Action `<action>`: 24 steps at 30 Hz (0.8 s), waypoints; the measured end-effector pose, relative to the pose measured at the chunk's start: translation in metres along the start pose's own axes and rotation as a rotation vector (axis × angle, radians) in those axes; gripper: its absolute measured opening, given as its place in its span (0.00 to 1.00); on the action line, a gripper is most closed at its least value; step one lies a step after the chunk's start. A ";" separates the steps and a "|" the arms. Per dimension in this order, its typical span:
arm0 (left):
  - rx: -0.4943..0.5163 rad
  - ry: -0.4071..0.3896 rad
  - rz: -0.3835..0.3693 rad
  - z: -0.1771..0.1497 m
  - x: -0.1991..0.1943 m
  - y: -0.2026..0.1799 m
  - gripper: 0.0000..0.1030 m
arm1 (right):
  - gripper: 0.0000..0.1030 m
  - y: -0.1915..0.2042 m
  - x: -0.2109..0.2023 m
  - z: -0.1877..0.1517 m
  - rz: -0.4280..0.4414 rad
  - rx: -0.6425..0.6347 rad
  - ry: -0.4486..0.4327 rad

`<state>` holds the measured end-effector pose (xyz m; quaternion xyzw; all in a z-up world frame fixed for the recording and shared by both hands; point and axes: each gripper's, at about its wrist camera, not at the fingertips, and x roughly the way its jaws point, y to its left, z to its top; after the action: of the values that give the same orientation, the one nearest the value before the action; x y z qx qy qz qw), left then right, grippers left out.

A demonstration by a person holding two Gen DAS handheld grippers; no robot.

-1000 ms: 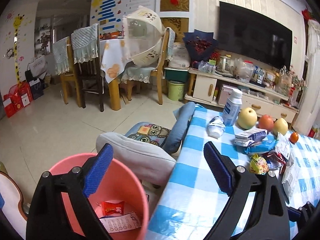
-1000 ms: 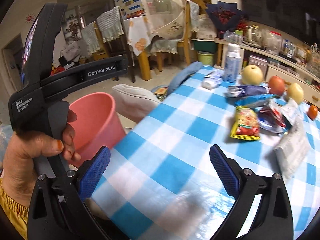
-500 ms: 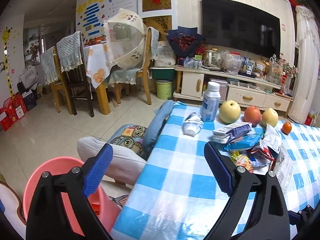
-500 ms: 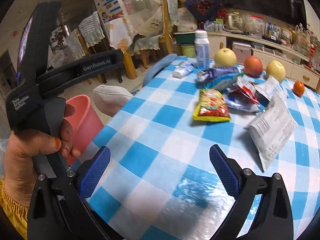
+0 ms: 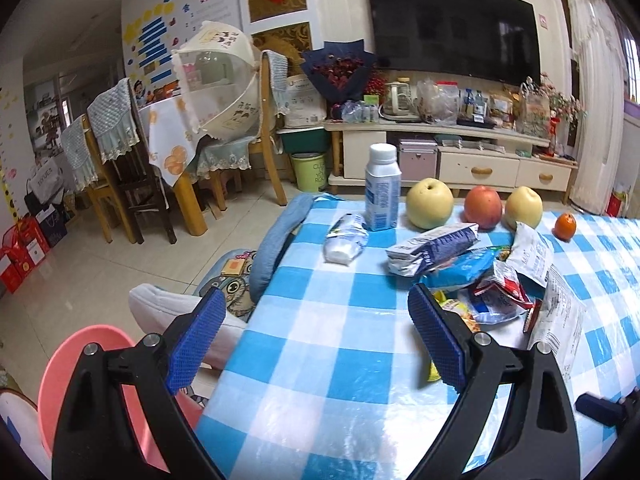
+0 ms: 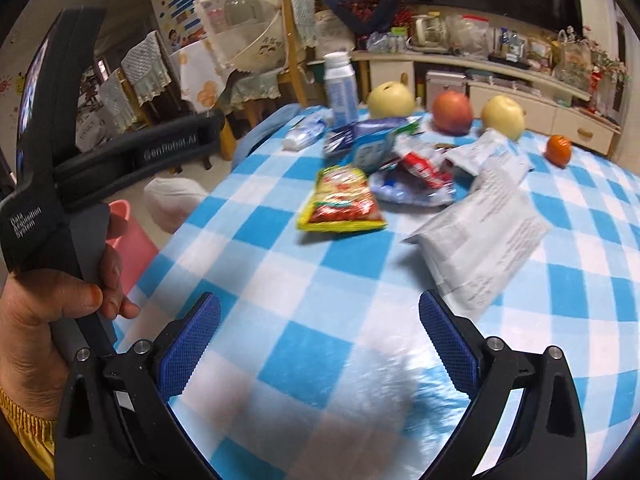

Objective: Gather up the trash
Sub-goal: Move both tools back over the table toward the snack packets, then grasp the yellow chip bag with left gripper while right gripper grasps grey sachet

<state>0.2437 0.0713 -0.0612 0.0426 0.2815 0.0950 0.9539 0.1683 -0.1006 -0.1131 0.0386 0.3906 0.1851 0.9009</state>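
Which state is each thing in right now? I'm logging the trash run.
Left claw: open, empty.
Right claw: open, empty.
White bottle: upright, cap on.
Yellow snack packet: lying flat on the table.
White paper bag: lying flat, crumpled.
Blue carton: flattened, on its side.
Pink bin: upright on the floor beside the table, contents hidden.

Left gripper (image 6: 120, 152) body reads "GenRobot.AI" on its arm, "Data Acquisition System" on handle; other pkg print too blurred to read.
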 end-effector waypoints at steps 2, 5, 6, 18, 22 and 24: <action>0.018 -0.001 0.000 0.000 0.002 -0.009 0.90 | 0.95 -0.010 -0.002 0.002 0.000 0.022 -0.007; 0.048 -0.004 -0.001 0.001 0.004 -0.021 0.90 | 0.95 -0.024 -0.005 0.005 -0.002 0.051 -0.011; 0.058 -0.004 0.000 0.001 0.005 -0.026 0.90 | 0.95 -0.029 -0.006 0.005 -0.006 0.059 -0.013; 0.165 -0.002 -0.013 -0.002 0.014 -0.066 0.90 | 0.95 -0.082 -0.007 0.013 -0.062 0.166 -0.038; 0.197 0.006 -0.032 -0.003 0.017 -0.075 0.90 | 0.95 -0.106 -0.001 0.016 -0.062 0.237 -0.035; 0.221 0.010 -0.050 -0.002 0.019 -0.082 0.90 | 0.95 -0.119 0.004 0.017 -0.037 0.292 -0.020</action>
<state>0.2707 -0.0047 -0.0838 0.1398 0.2959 0.0397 0.9441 0.2193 -0.2079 -0.1294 0.1638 0.4050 0.1095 0.8928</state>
